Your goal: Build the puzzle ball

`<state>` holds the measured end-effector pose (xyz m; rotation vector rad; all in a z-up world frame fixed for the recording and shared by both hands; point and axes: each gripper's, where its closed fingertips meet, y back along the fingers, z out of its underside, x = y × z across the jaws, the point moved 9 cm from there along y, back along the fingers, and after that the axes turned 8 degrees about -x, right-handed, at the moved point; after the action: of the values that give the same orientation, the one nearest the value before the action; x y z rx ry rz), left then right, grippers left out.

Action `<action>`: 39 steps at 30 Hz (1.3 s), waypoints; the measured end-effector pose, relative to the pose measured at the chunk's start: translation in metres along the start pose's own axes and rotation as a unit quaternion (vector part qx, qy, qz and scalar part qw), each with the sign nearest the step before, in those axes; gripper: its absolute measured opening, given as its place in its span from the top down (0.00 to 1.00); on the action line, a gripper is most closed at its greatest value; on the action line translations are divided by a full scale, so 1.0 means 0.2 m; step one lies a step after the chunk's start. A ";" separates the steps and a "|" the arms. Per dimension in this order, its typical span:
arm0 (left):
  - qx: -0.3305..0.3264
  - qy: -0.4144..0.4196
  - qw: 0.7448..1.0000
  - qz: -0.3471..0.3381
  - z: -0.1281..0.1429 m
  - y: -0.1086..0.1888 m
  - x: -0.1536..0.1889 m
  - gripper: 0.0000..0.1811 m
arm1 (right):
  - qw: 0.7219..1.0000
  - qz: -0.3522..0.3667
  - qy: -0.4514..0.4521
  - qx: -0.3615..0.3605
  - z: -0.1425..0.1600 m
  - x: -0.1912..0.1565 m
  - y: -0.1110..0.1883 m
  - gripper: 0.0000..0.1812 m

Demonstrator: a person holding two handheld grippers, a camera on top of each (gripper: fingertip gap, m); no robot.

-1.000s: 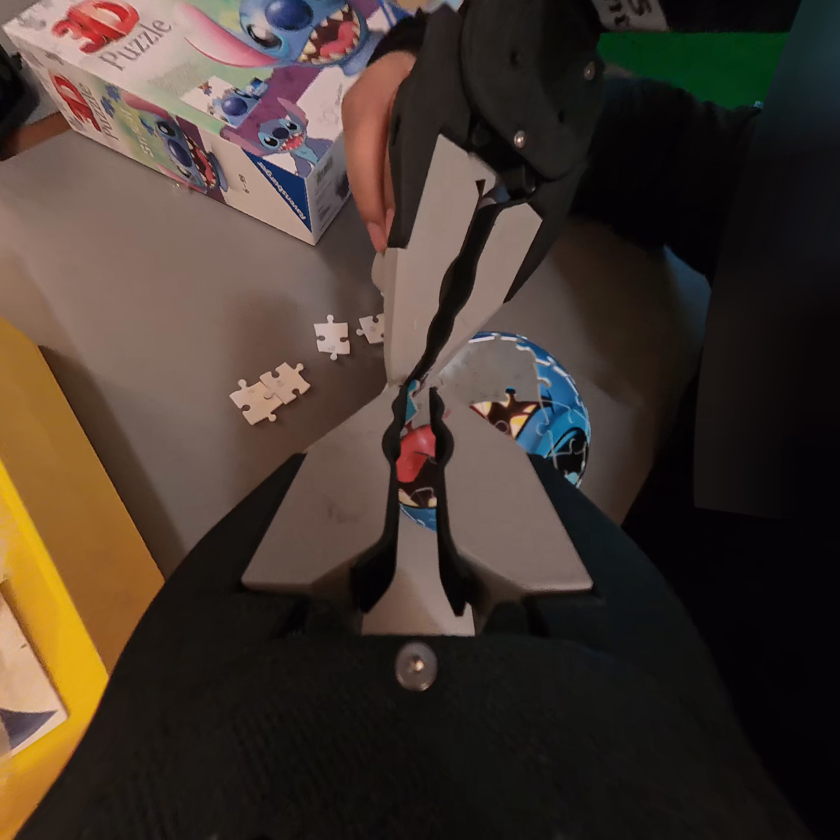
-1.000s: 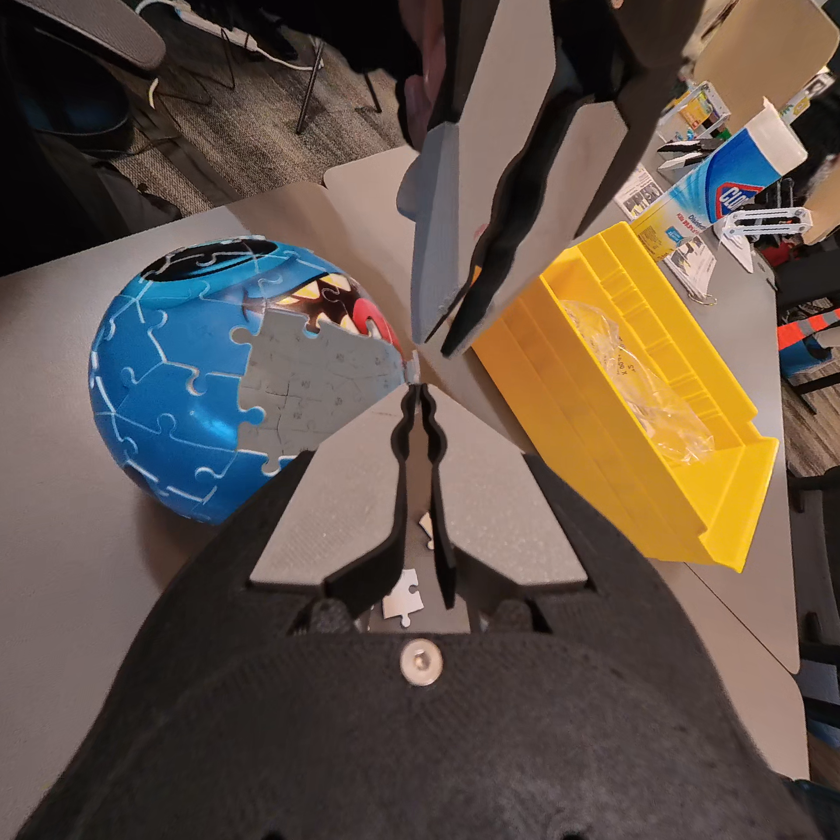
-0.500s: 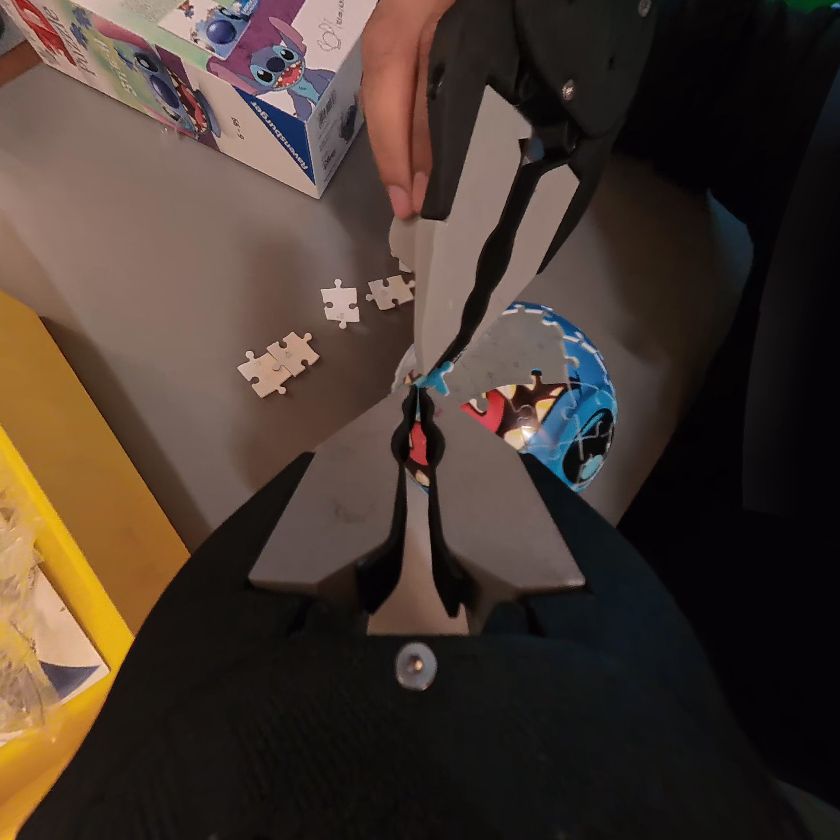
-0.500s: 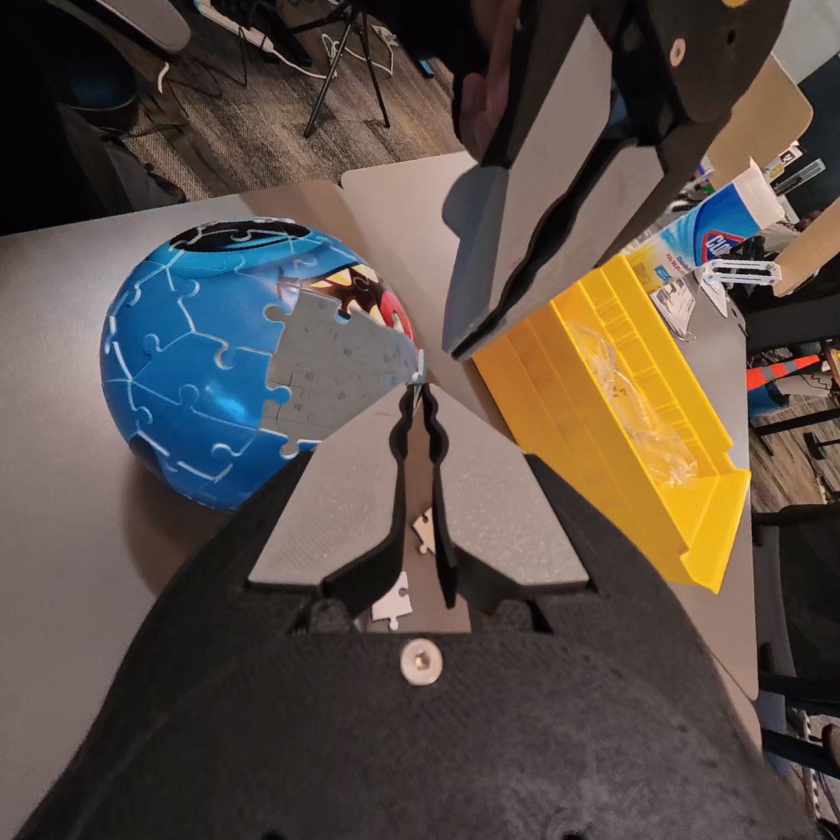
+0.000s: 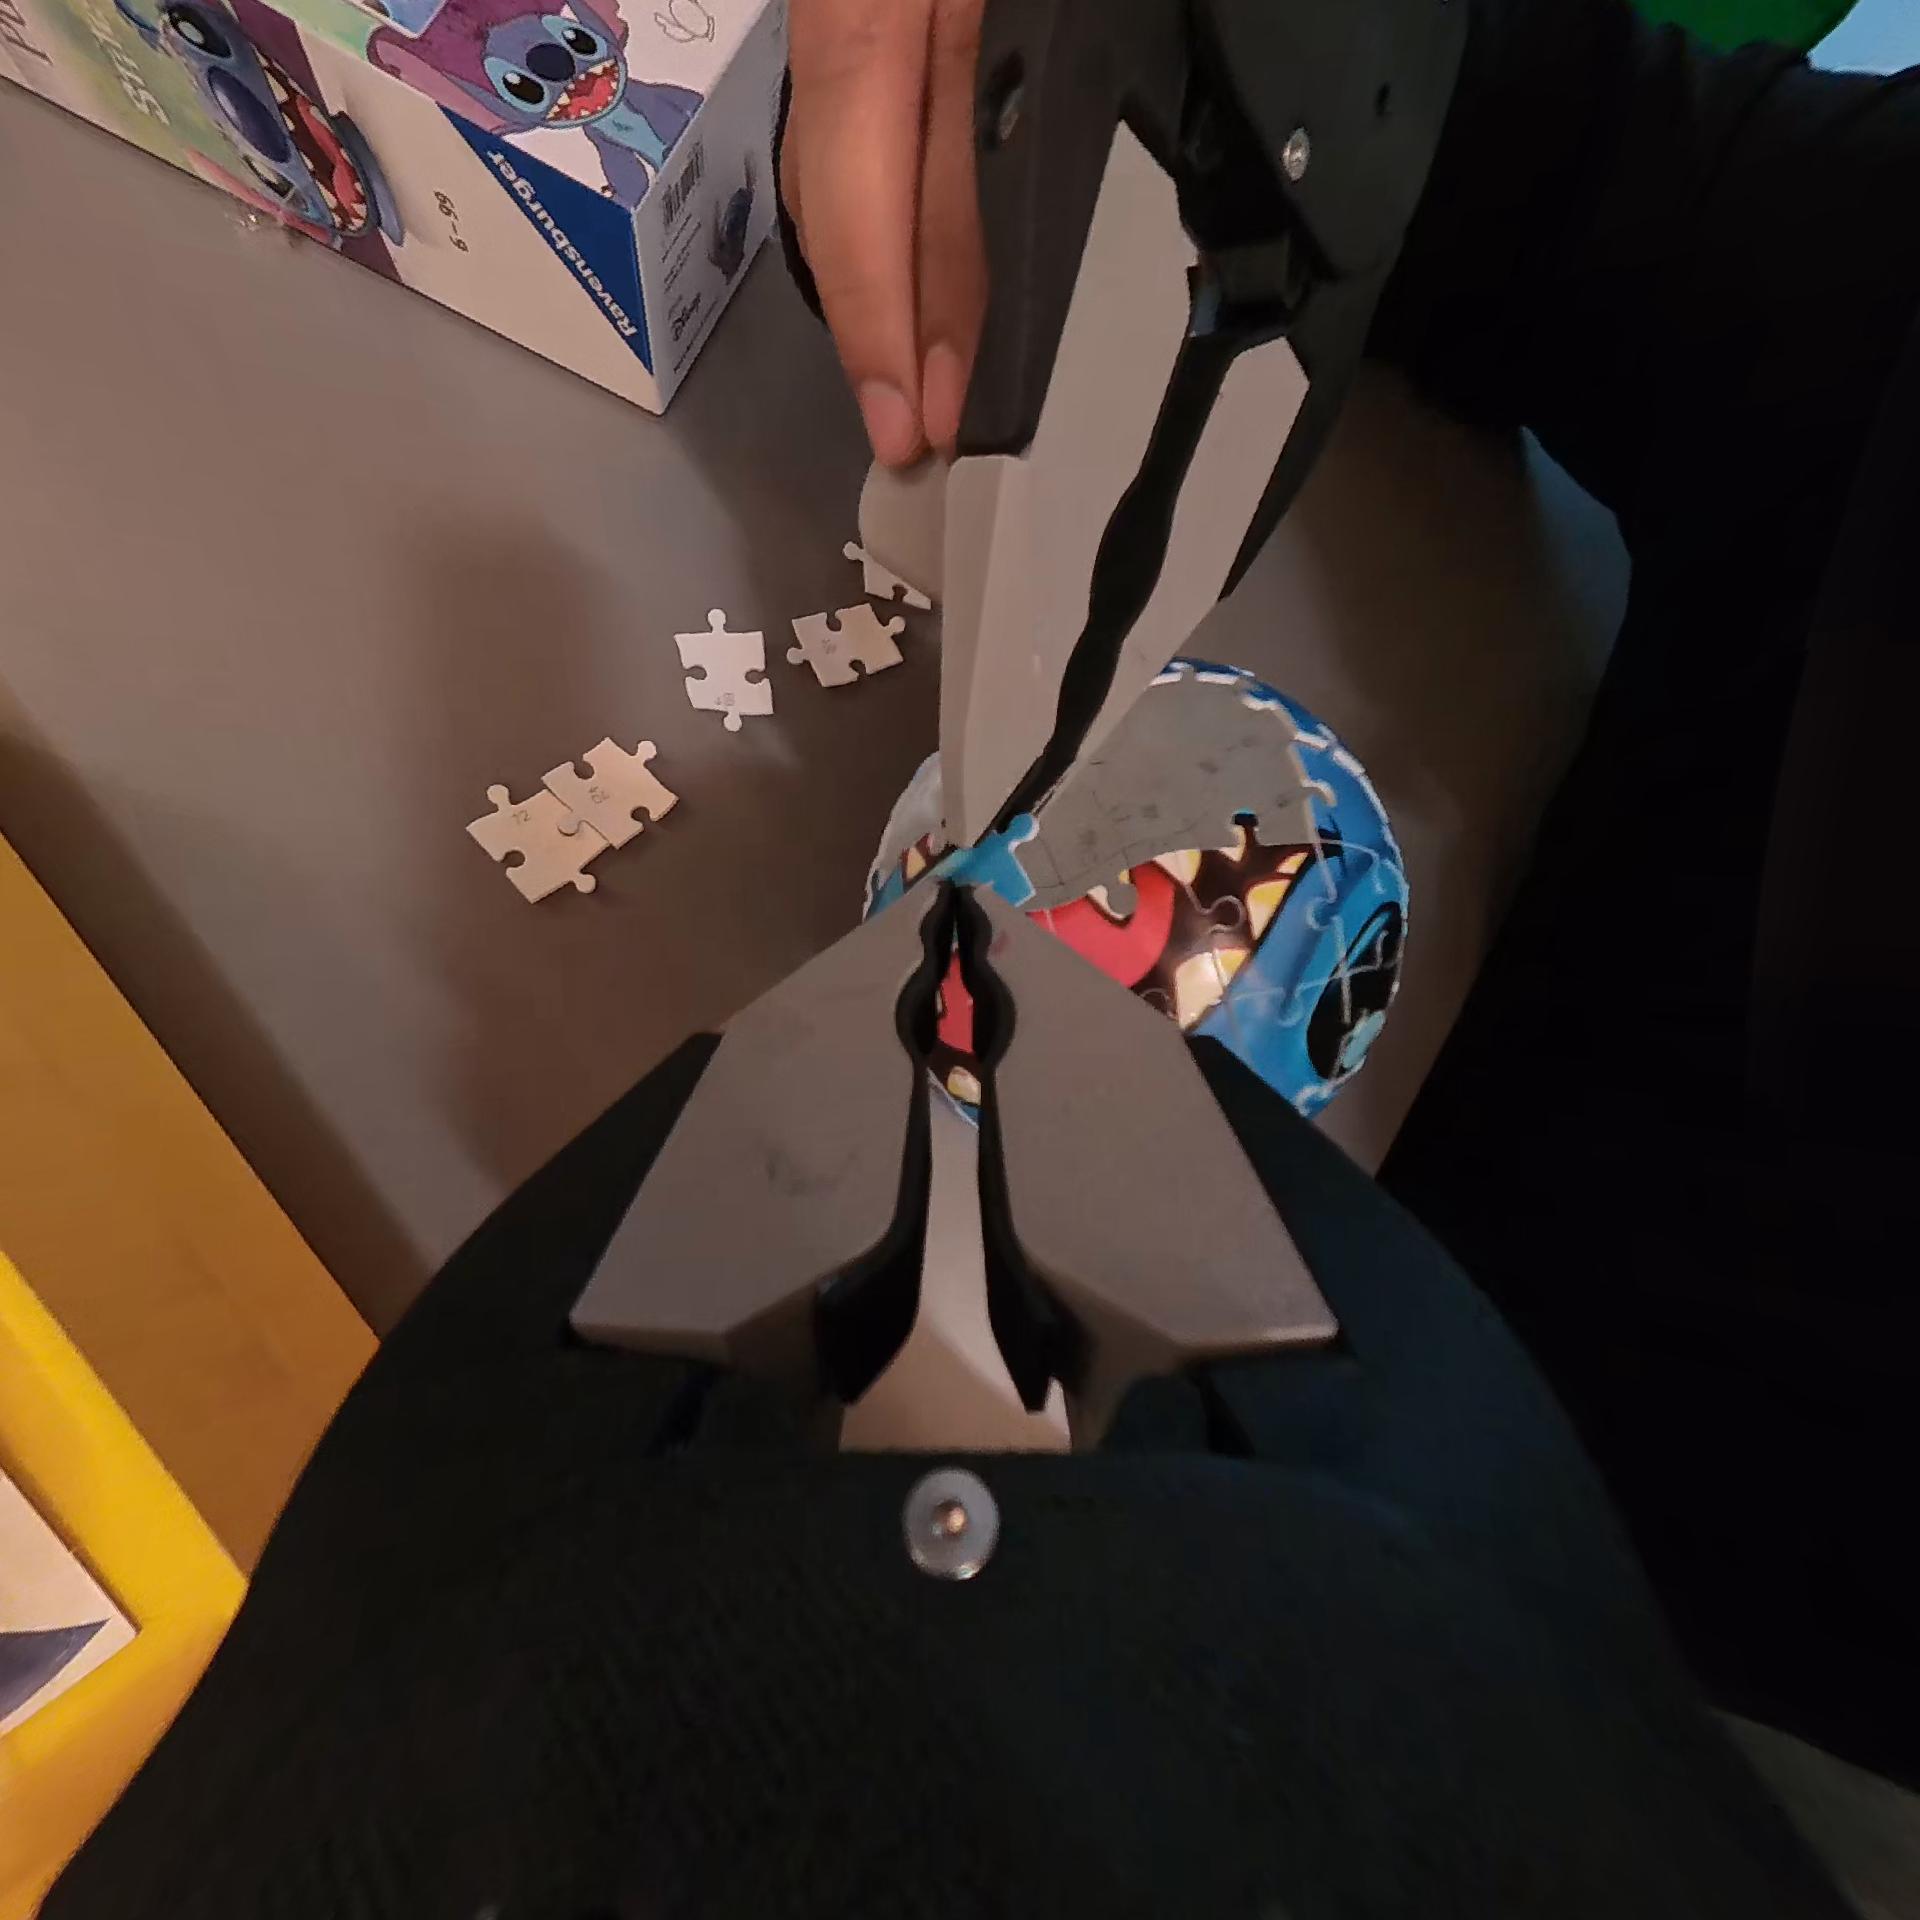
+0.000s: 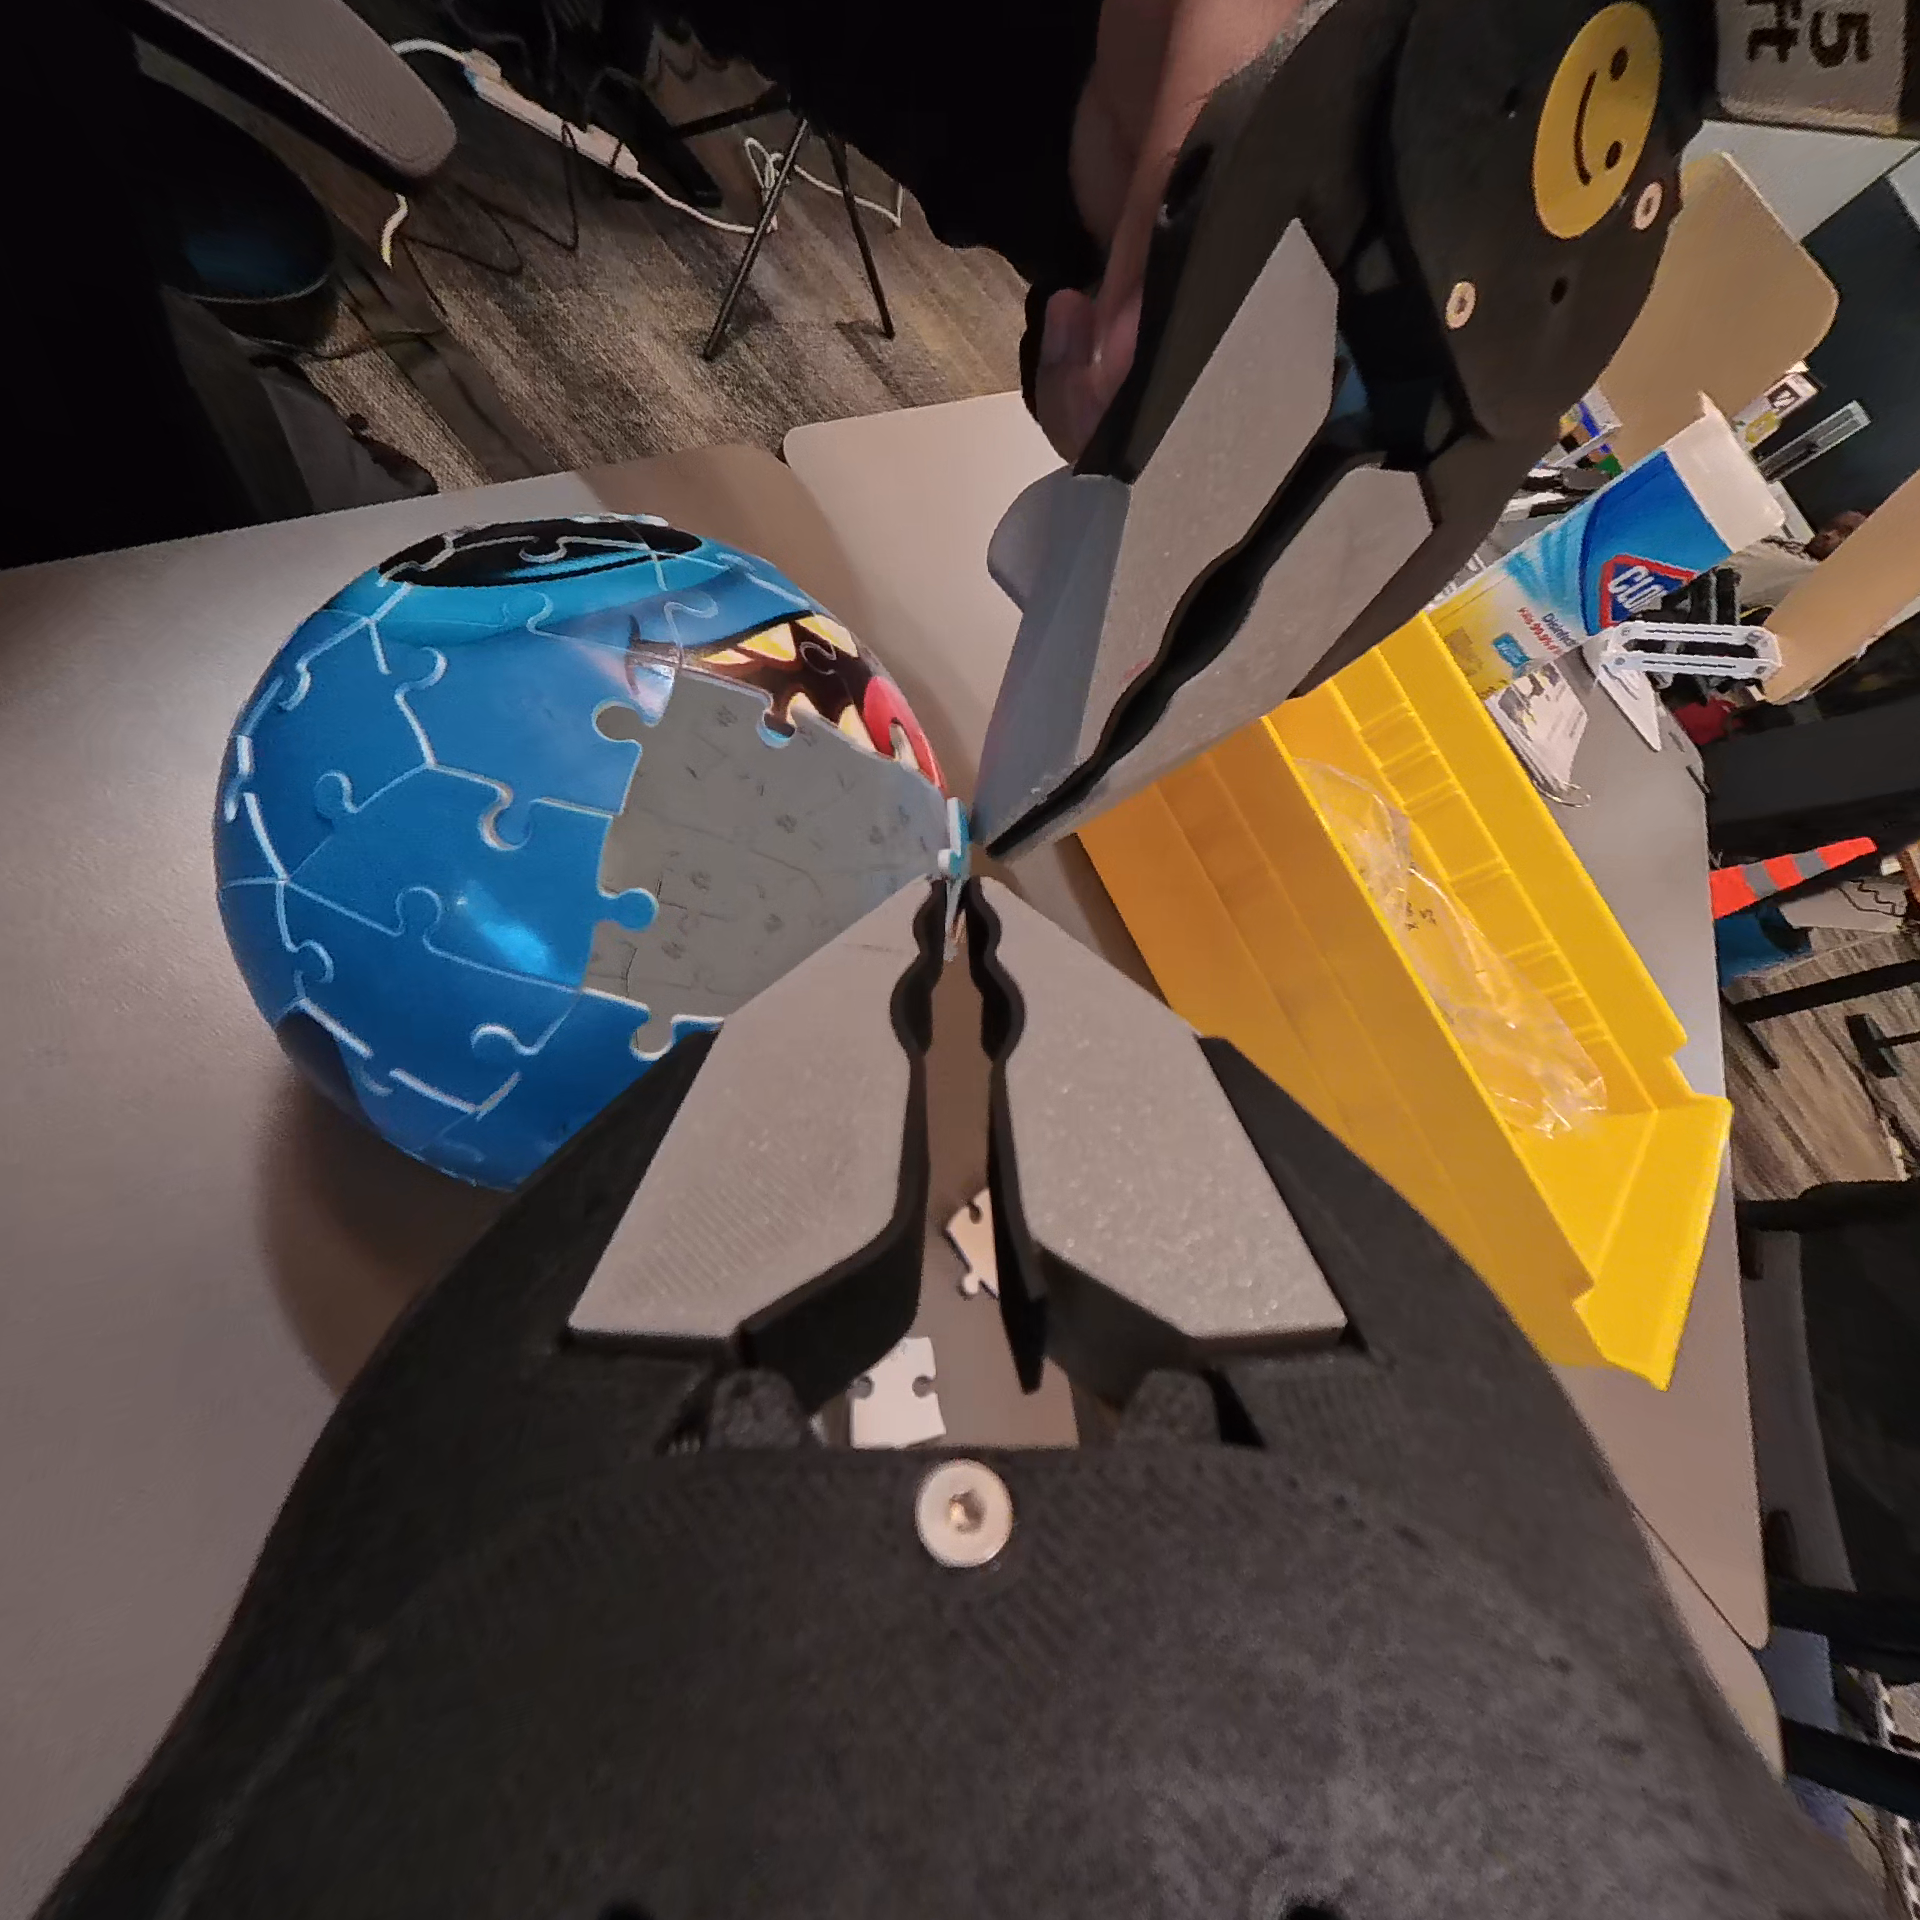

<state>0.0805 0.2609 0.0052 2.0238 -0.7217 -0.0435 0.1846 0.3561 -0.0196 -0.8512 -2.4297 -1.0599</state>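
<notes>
The blue puzzle ball [image 6: 436, 831] rests on the grey table [image 6: 125, 1143]. An opening in it shows its grey inside [image 6: 769, 852]; the ball also shows in the left wrist view [image 5: 1340, 935]. My right gripper [image 6: 956, 909] is shut on a small blue puzzle piece [image 6: 953, 847] at the rim of that opening. In the left wrist view the right gripper [image 5: 977, 831] comes down from above with the piece [image 5: 997, 852] at its tip. My left gripper [image 5: 958, 904] is shut, and its tips touch the piece. It also shows in the right wrist view [image 6: 987, 844].
Loose white pieces [image 5: 571, 821] [image 5: 727, 670] [image 5: 844, 644] lie on the table by the puzzle box [image 5: 436, 156]. Two more [image 6: 899, 1392] lie under my right gripper. A yellow bin [image 6: 1455, 1039] stands beside the ball, with a wipes canister [image 6: 1621, 561] behind it. My two grippers' fingertips are within a few centimetres of each other.
The two grippers have drawn together until their tips meet at the piece by the ball's opening. The left gripper's tip was clearly apart from it half a second ago.
</notes>
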 end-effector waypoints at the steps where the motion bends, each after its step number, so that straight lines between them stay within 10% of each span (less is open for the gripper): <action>1: 0.000 -0.001 1.000 -0.001 0.00 0.00 0.00 1.00 | 1.000 0.000 0.000 0.000 0.00 0.00 0.00 1.00; 39: 0.034 -0.001 0.999 0.034 0.03 -0.02 -0.07 1.00 | 0.995 -0.040 -0.071 0.050 0.05 0.04 0.02 1.00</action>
<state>0.0687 0.2643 -0.0050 2.0622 -0.8034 0.0192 0.1792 0.3687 -0.0201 -0.8276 -2.6322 -0.9239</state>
